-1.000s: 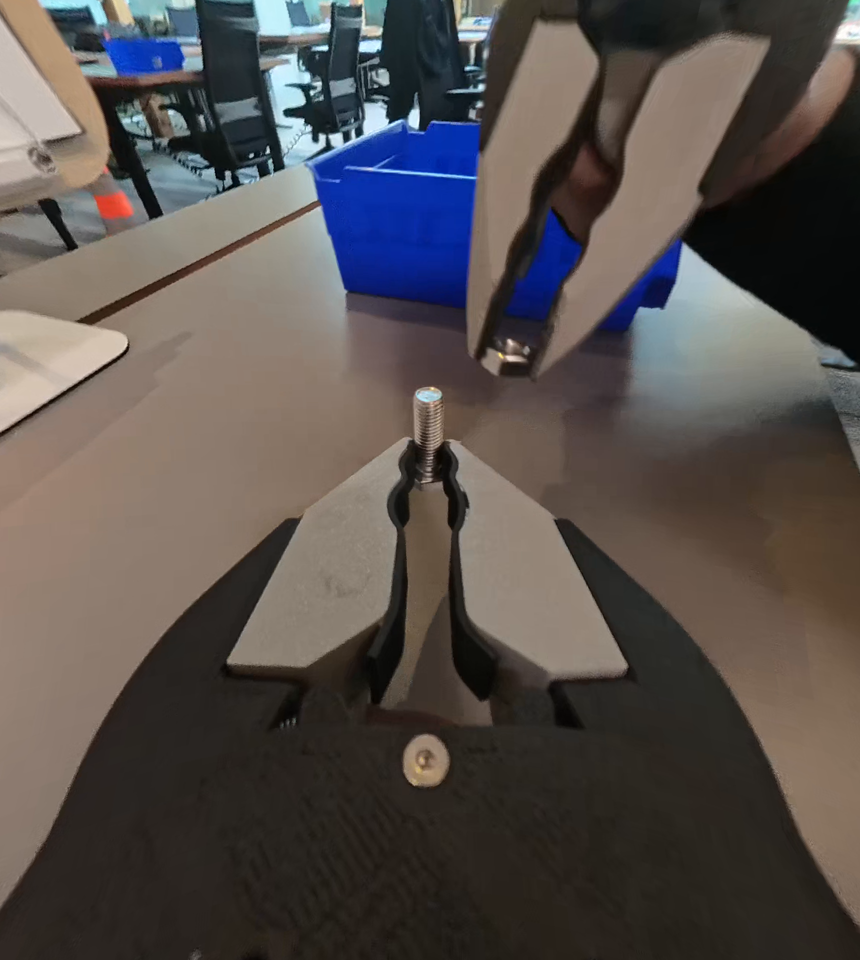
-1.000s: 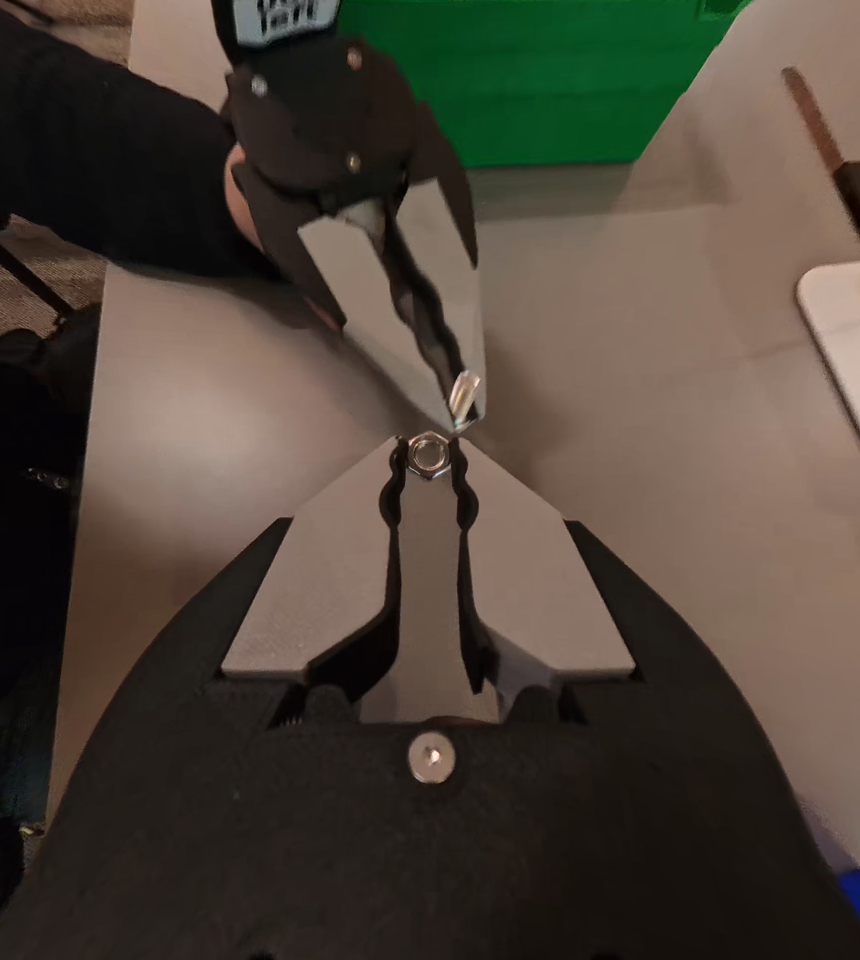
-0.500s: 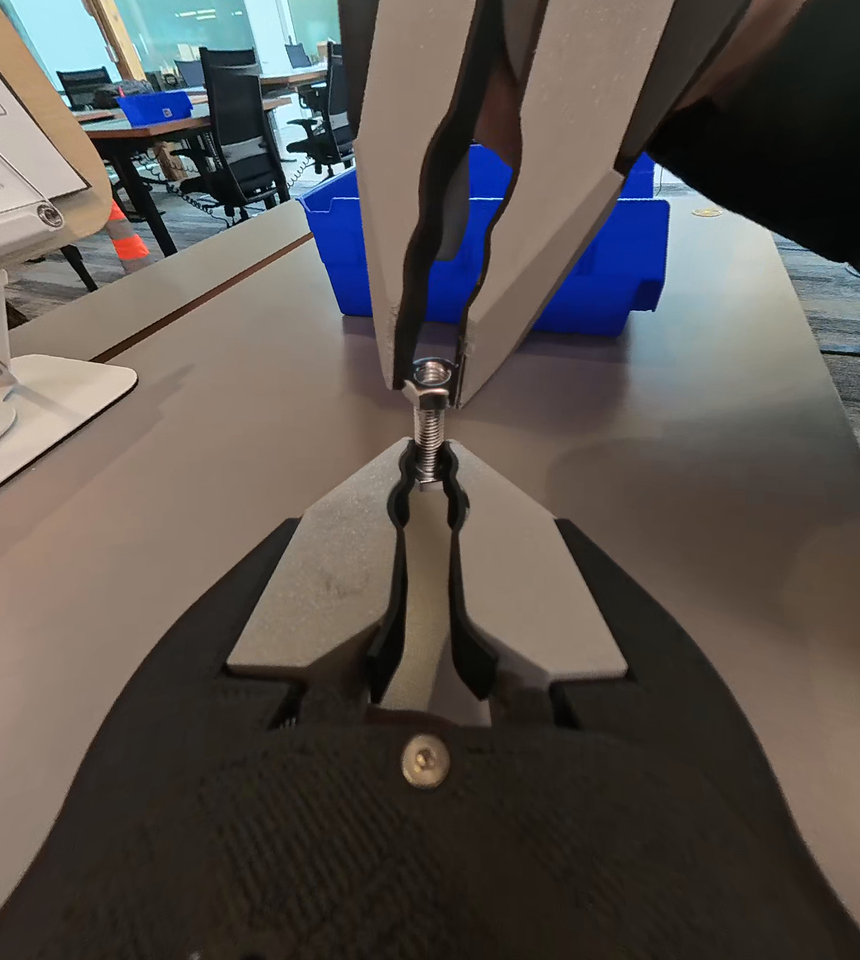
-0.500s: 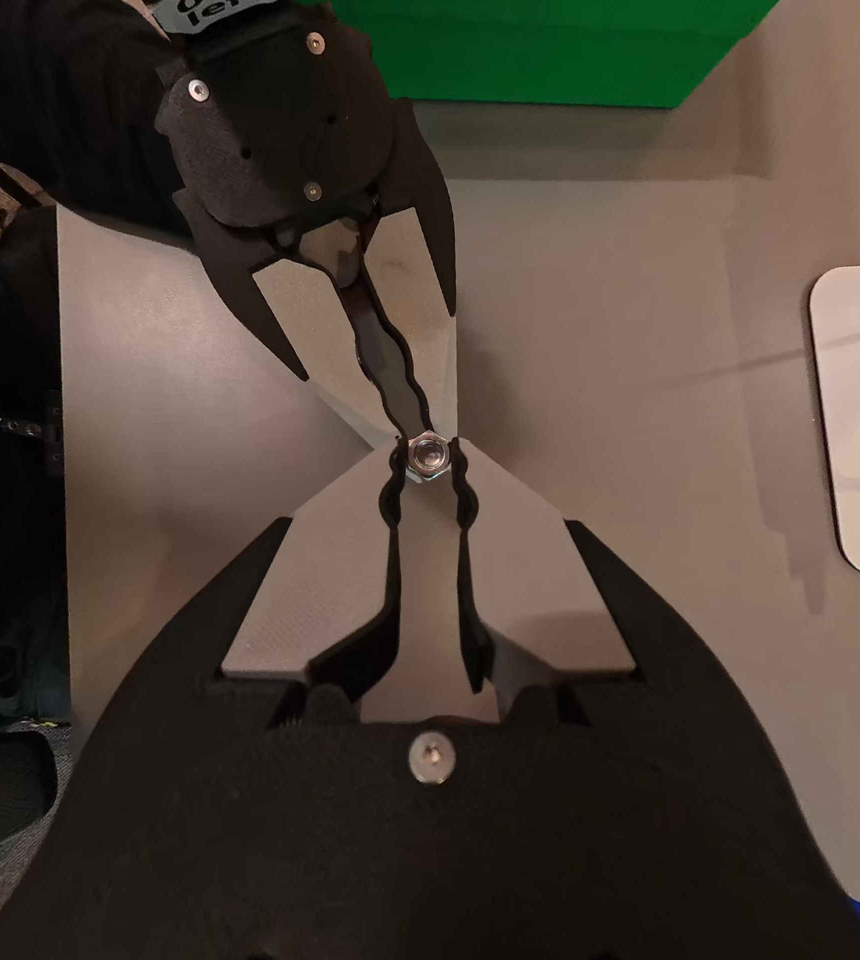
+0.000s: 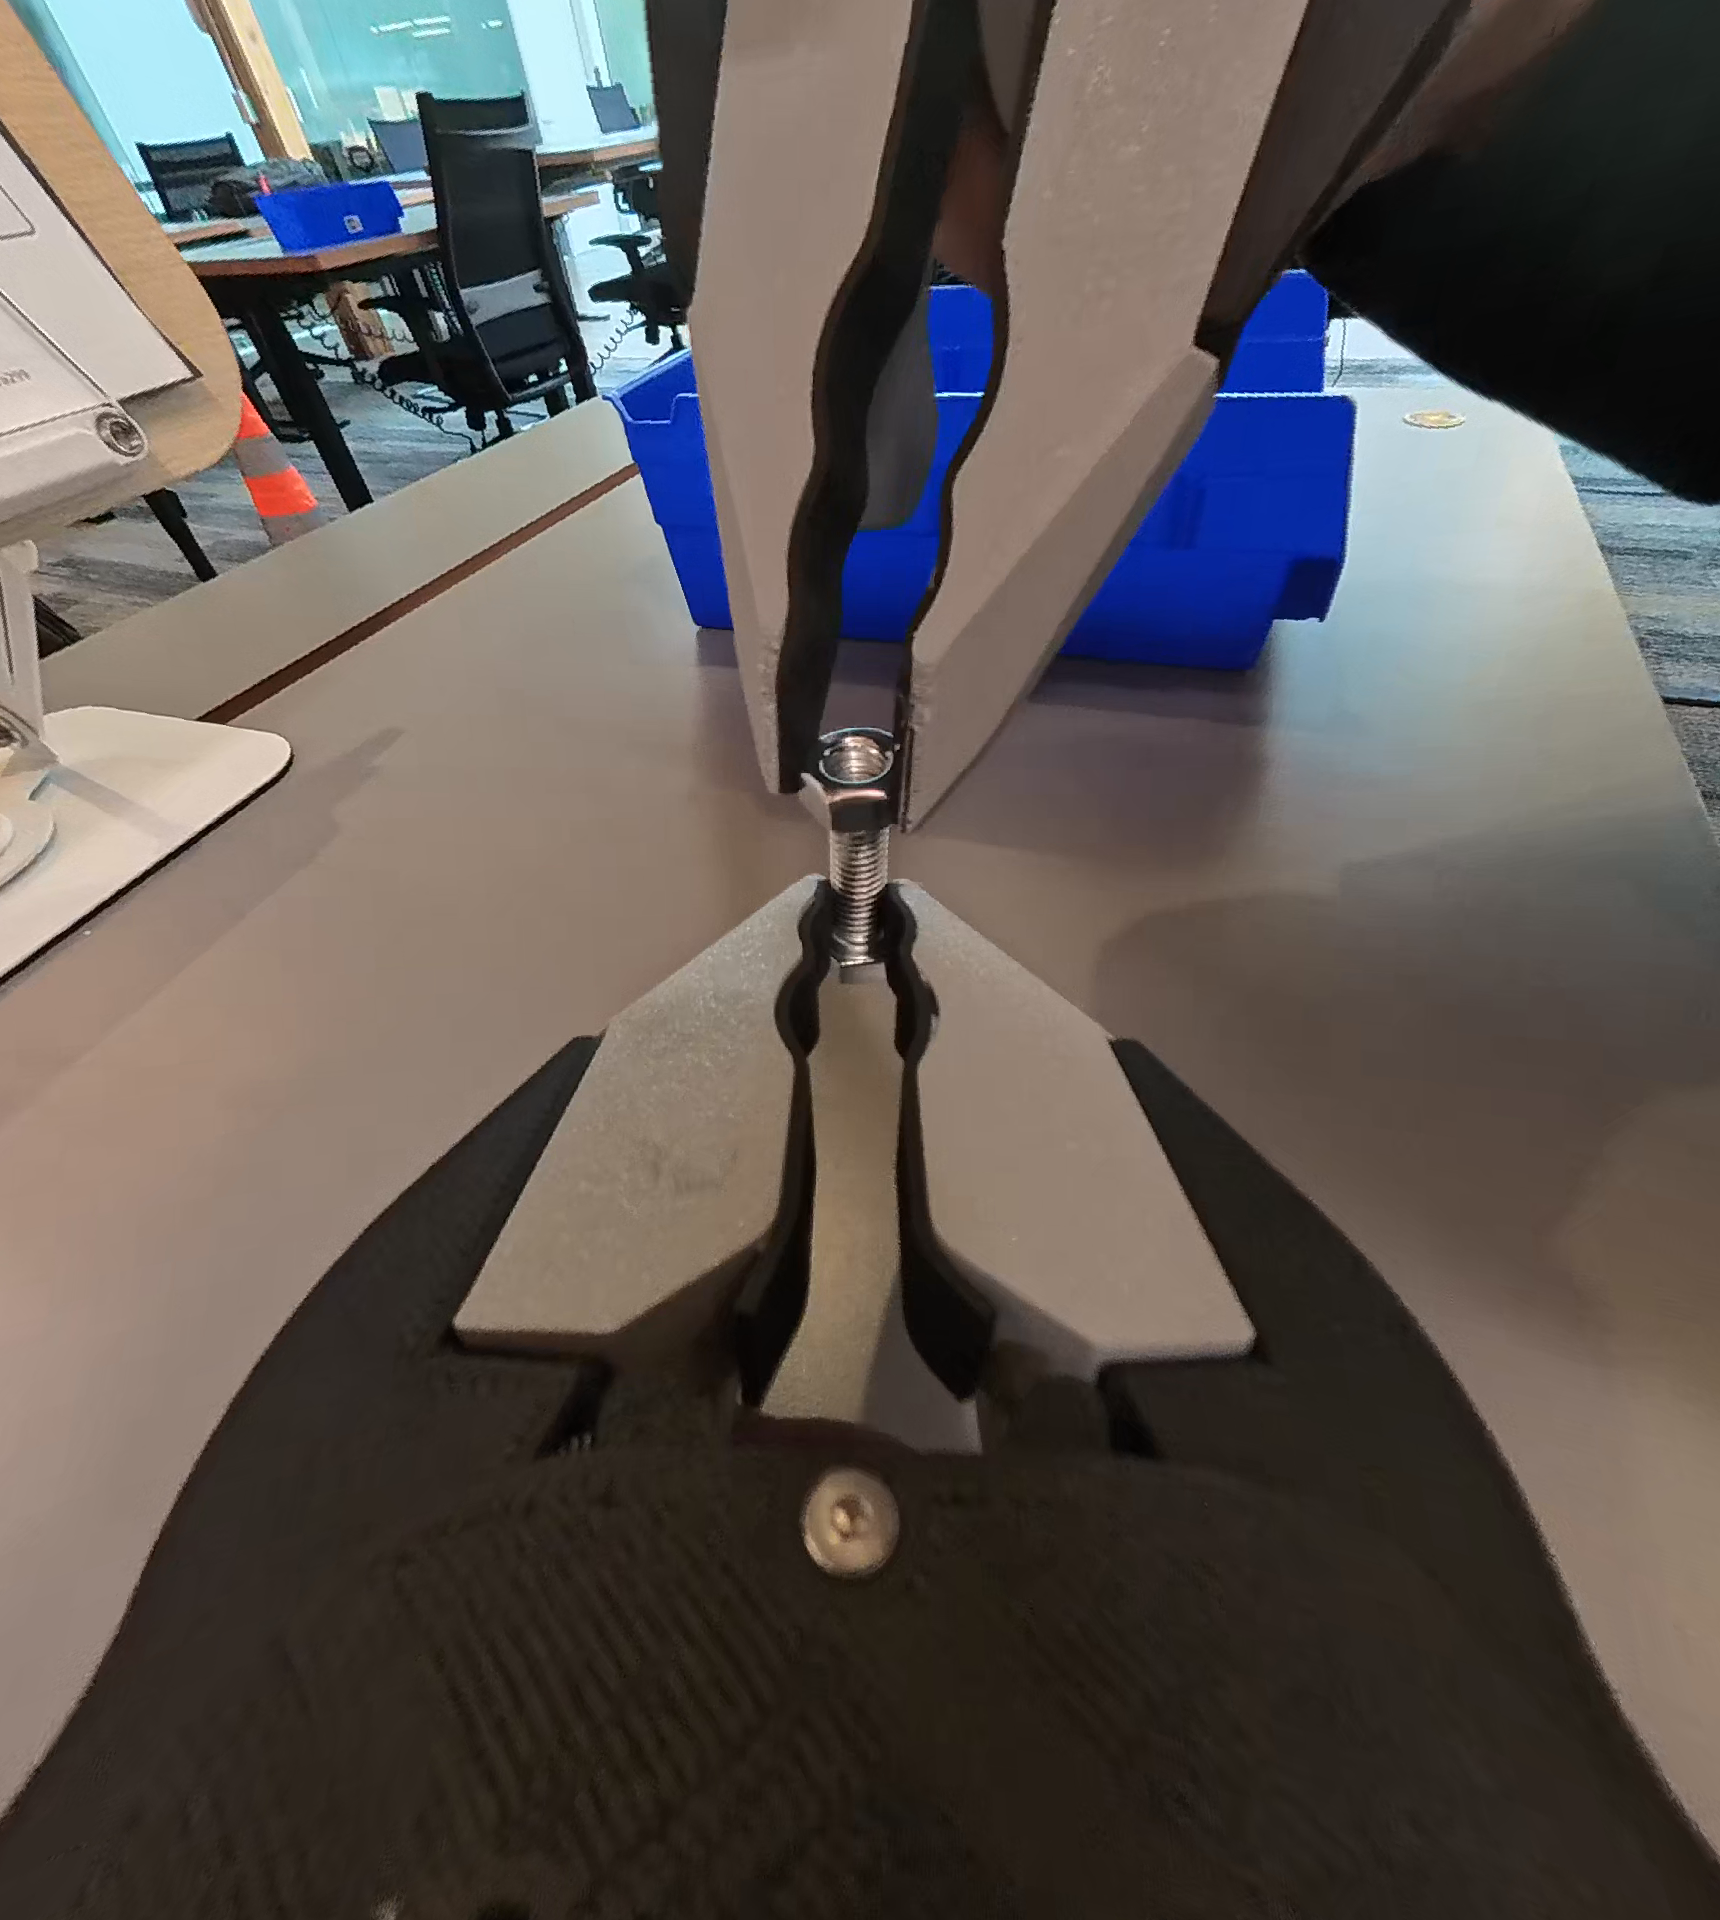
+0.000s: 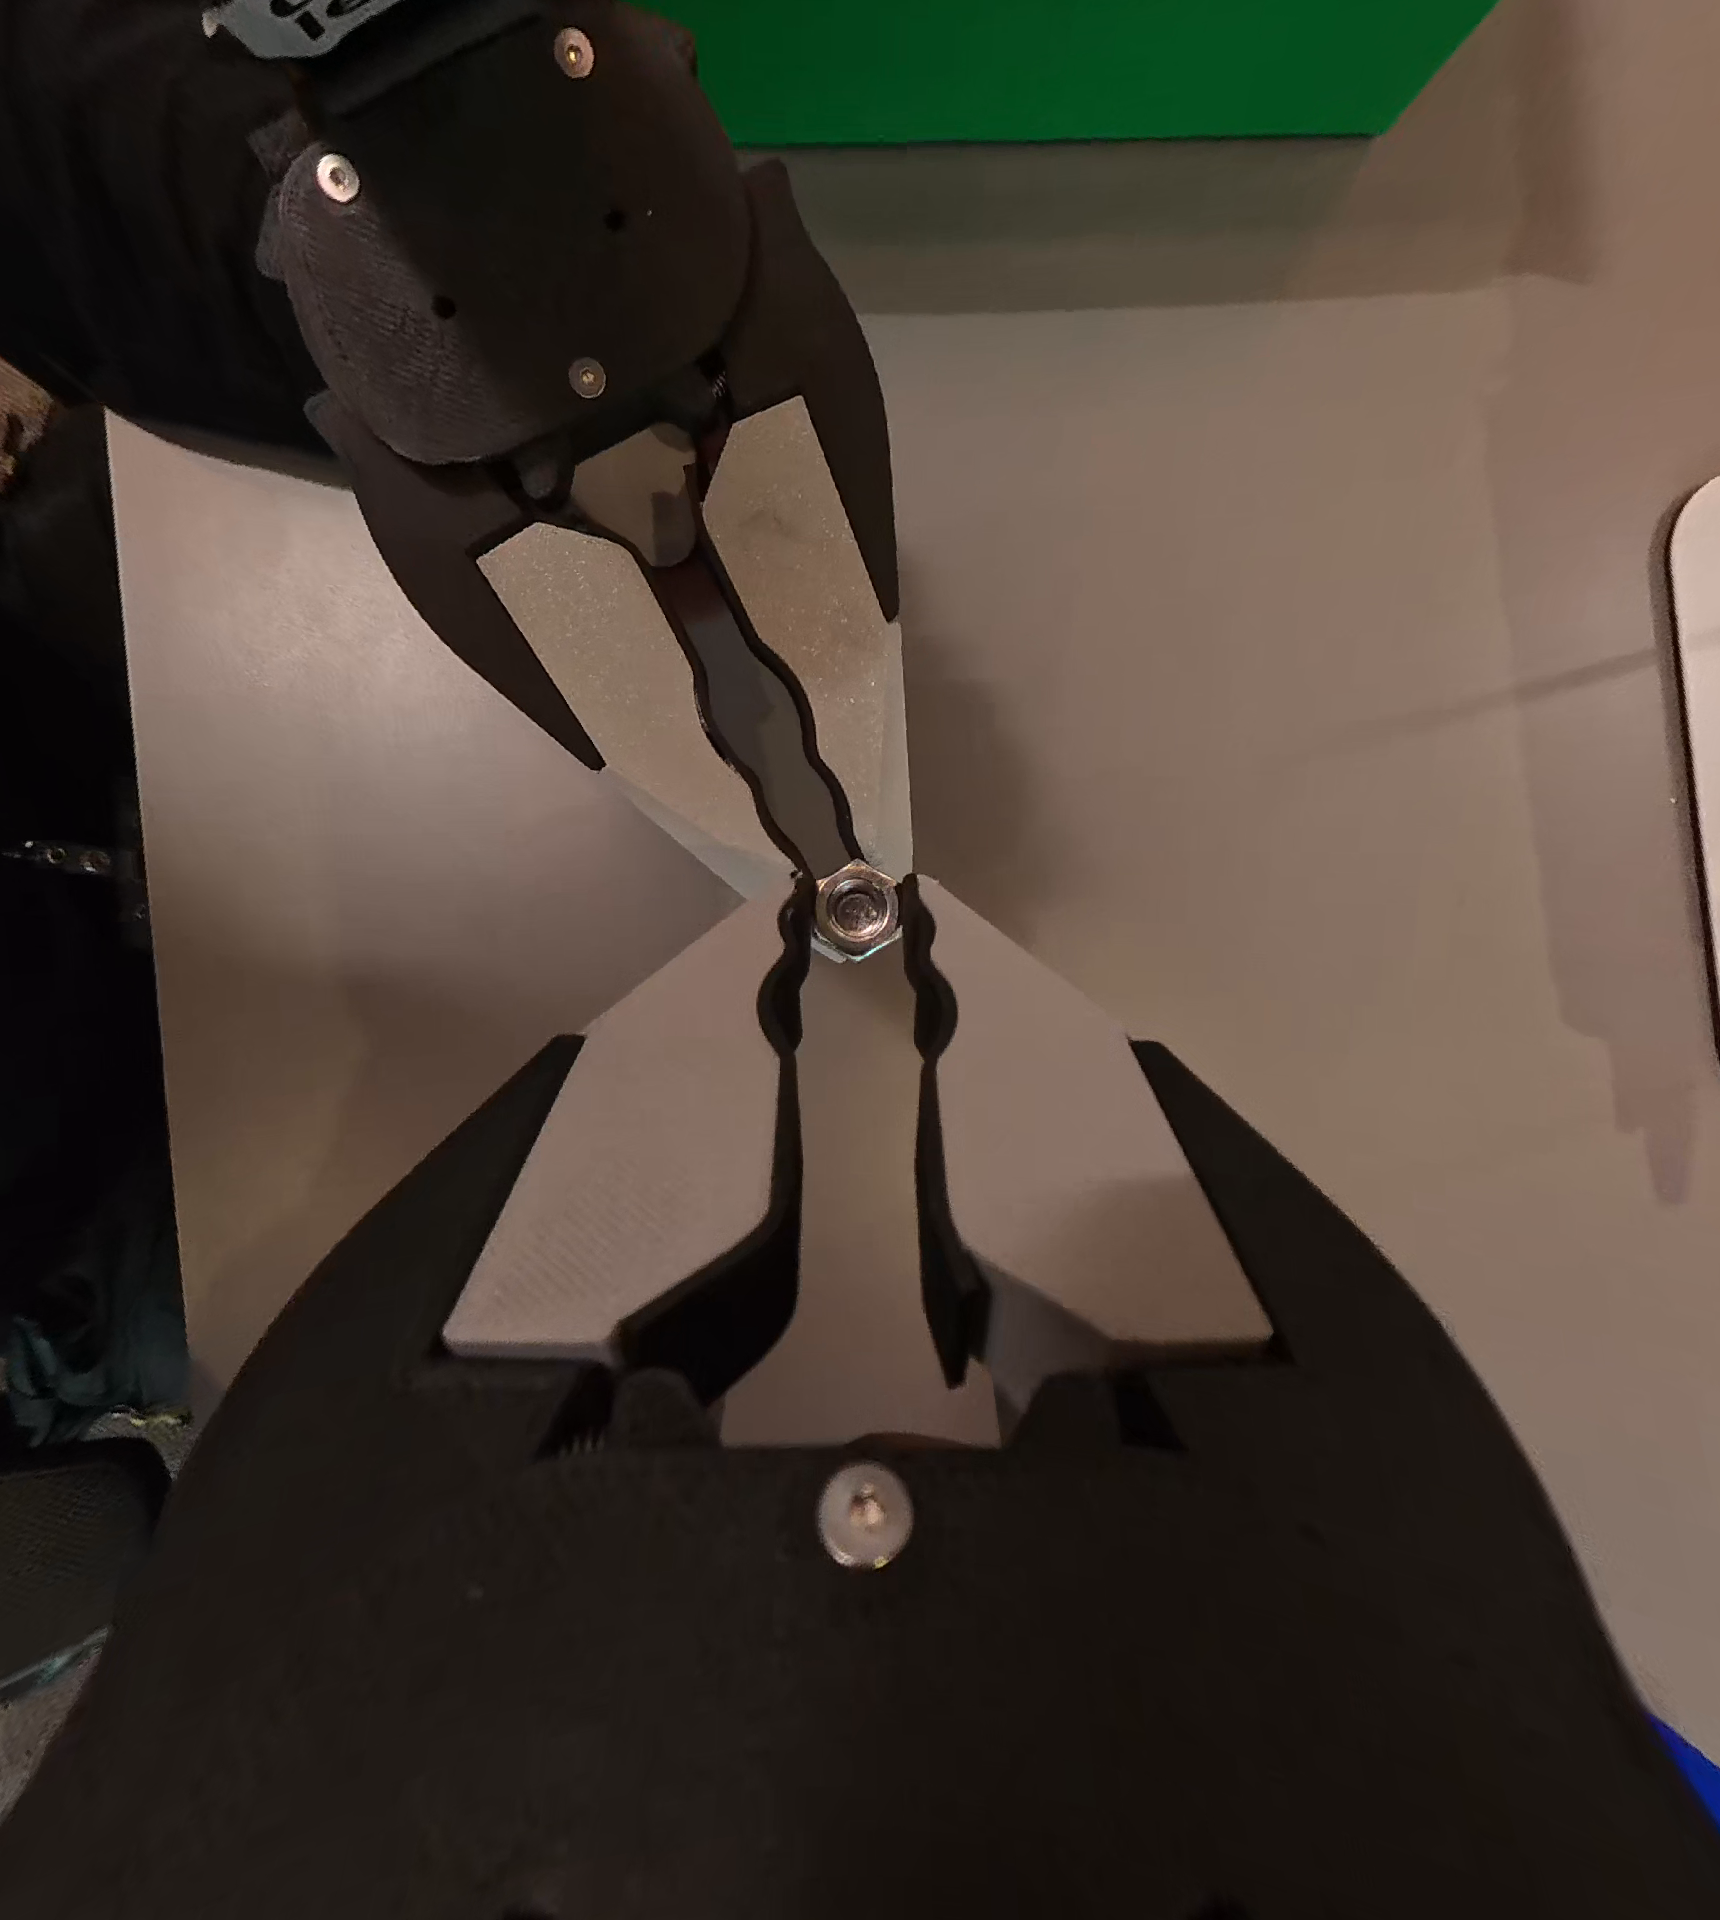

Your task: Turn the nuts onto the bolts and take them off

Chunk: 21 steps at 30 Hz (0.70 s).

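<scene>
In the left wrist view, a white stand [image 5: 97,769] is sitting at the left edge of the frame on a grey table [image 5: 440,883]. At the centre, the left gripper [image 5: 854,940] is reaching up from the bottom of the frame, its jaws nearly closed and pinching the lower part of an upright bolt [image 5: 854,888]. From the top centre, the right gripper [image 5: 851,779] is pointing down, its jaws narrowed onto a nut [image 5: 851,774] that is sitting on the bolt's top end. A blue bin [image 5: 1240,520] is standing behind them, towards the upper right.

In the right wrist view, looking down, the left gripper [image 6: 851,883] is coming in from the upper left and the right gripper [image 6: 854,925] from the bottom; the nut [image 6: 854,920] is sitting between their tips at the centre, with the bolt's end showing inside its hole.

Judging progress: the nut seems to be just starting on the thread, with most of the thread below it bare. Turning it down, then backing it off again, appears to be left to do
</scene>
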Tool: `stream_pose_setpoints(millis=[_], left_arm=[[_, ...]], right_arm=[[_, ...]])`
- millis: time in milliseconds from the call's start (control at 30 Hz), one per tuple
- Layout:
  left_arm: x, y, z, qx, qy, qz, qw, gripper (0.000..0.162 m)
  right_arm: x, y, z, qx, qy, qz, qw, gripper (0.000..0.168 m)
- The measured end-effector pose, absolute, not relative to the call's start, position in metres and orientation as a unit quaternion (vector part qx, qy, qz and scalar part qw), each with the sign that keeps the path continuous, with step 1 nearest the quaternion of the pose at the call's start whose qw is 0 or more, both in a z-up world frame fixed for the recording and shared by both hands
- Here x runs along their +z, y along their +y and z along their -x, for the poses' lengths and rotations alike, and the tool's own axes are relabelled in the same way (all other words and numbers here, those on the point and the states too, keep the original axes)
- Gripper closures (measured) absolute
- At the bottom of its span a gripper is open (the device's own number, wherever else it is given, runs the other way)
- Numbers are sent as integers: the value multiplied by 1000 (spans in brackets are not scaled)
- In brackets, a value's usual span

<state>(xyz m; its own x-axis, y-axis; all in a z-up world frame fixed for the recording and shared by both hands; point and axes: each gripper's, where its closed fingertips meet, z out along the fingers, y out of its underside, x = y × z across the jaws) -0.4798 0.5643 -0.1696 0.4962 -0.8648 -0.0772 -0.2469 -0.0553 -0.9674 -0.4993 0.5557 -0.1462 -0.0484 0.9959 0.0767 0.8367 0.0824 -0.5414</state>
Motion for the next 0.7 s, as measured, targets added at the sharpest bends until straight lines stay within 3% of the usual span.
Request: stream_pose_setpoints(millis=[467, 700], left_arm=[[-168, 572, 486, -292, 375, 689, 547, 156], [-173, 575, 486, -267, 380, 696, 547, 156]], right_arm=[[-144, 567, 505, 227, -606, 703, 296, 154], [-149, 570, 505, 215, -581, 734, 279, 154]])
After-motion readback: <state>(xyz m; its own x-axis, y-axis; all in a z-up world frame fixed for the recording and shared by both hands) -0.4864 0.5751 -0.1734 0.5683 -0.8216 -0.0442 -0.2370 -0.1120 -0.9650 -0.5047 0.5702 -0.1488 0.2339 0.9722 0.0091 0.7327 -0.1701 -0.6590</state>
